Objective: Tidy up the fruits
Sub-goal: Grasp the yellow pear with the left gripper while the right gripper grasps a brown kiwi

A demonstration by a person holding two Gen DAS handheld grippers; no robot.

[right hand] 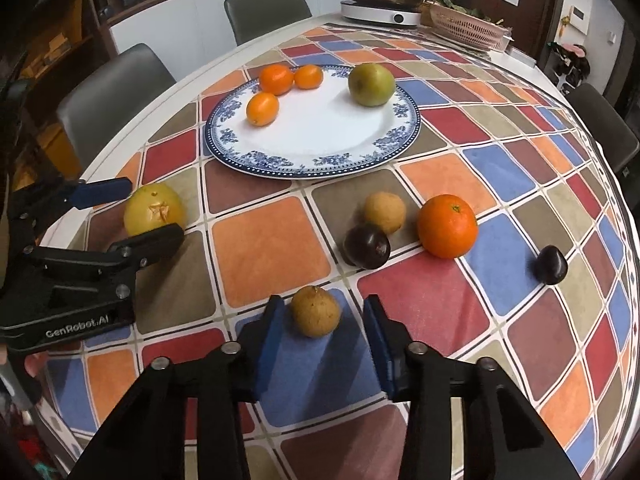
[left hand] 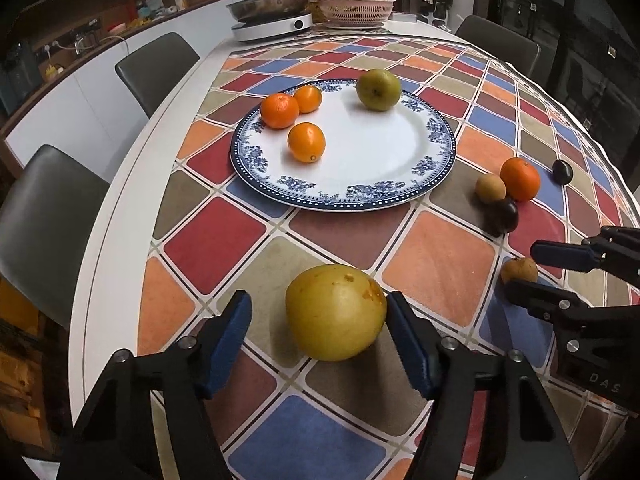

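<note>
Yellow pear [left hand: 335, 312] between spread left tool [left hand: 319, 322]

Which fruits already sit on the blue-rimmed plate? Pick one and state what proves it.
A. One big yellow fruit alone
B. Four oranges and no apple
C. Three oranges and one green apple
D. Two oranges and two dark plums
C: the plate carries three small oranges and one green apple; the dark plums and the yellow fruit lie on the tablecloth.
</note>
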